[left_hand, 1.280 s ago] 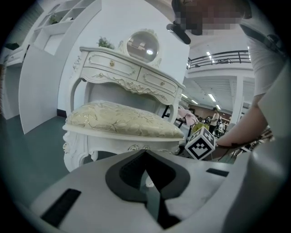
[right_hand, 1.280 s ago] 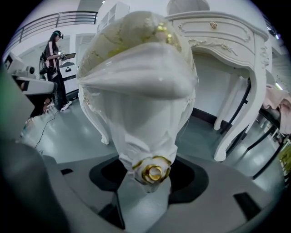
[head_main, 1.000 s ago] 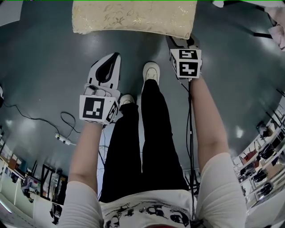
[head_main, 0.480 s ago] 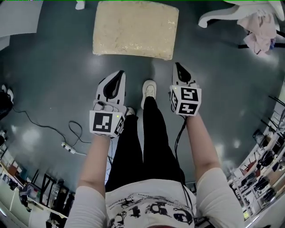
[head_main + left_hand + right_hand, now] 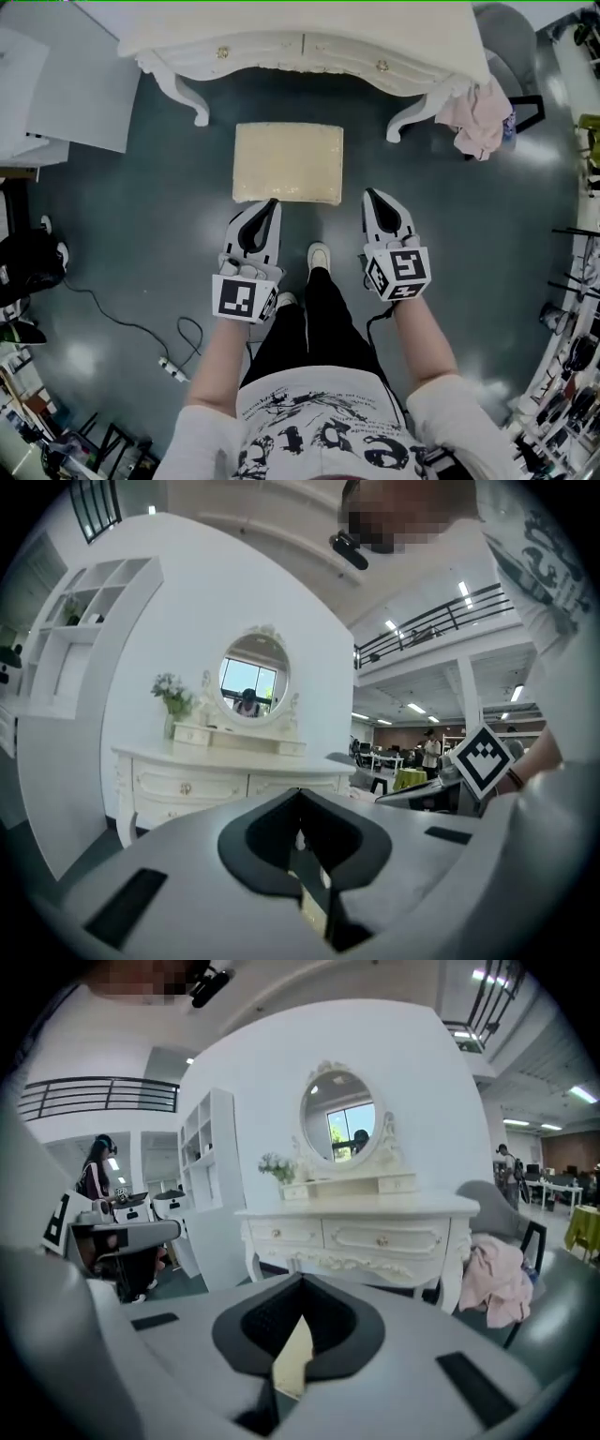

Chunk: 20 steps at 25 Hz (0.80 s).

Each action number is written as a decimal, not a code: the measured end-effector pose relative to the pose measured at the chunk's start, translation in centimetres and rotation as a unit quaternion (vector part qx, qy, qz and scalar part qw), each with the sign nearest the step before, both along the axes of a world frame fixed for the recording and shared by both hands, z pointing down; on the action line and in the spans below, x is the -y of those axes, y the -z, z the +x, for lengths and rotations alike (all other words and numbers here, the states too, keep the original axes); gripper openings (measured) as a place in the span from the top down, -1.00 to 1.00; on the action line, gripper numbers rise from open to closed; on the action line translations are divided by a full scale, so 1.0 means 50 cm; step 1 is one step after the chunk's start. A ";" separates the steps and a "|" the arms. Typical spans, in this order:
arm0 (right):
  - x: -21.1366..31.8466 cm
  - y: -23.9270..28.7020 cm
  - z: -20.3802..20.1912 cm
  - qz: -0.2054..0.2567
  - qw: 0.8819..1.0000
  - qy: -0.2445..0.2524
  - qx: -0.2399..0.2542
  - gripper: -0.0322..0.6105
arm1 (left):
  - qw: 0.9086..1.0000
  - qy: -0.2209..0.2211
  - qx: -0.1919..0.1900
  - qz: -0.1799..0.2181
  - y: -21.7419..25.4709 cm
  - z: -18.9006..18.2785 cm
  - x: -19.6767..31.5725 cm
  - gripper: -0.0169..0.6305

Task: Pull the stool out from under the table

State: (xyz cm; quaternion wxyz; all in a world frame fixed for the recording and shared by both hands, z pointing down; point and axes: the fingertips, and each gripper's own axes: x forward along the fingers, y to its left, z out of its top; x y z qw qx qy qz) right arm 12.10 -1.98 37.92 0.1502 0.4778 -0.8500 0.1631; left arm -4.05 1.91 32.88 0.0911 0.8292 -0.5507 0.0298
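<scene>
The stool [image 5: 287, 162], with a cream patterned cushion, stands on the dark floor just in front of the white dressing table [image 5: 309, 42], out from under it. My left gripper [image 5: 272, 203] hovers near the stool's near left corner. My right gripper [image 5: 368, 194] hangs off its near right corner. Both are shut and hold nothing. In the left gripper view the shut jaw tips [image 5: 300, 794] point at the table [image 5: 216, 771]. In the right gripper view the shut tips [image 5: 302, 1279] let a cream sliver of the stool [image 5: 295, 1358] show below them.
A pink cloth [image 5: 478, 112] hangs on a grey chair right of the table. A white cabinet [image 5: 56, 89] stands at the left, with a black bag [image 5: 28, 267] below it. A cable and power strip [image 5: 173, 367] lie on the floor. The person's shoe [image 5: 319, 255] is between the grippers.
The right gripper was at the stool's right corner; now it is off it and shut. Both grippers and the view have drawn back, and the whole stool and table show.
</scene>
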 end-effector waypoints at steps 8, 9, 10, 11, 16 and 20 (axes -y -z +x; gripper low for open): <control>-0.043 0.343 -0.017 0.113 0.993 -0.023 0.018 0.85 | 0.997 -0.019 0.015 0.070 0.294 -0.023 -0.048 0.90; -0.055 0.373 -0.019 0.127 0.991 -0.025 0.017 0.85 | 0.997 -0.020 0.019 0.078 0.322 -0.025 -0.056 0.90; -0.066 0.400 -0.021 0.143 0.989 -0.028 0.015 0.85 | 0.996 -0.021 0.022 0.087 0.349 -0.030 -0.063 0.90; -0.075 0.426 -0.024 0.163 0.986 -0.033 0.011 0.85 | 0.995 -0.020 0.024 0.097 0.374 -0.036 -0.067 0.90; -0.131 0.524 -0.021 0.213 0.975 -0.058 0.012 0.85 | 0.990 -0.011 0.026 0.136 0.469 -0.048 -0.099 0.90; -0.172 0.563 -0.020 0.212 0.975 -0.065 0.025 0.85 | 0.989 -0.020 0.021 0.145 0.518 -0.047 -0.125 0.90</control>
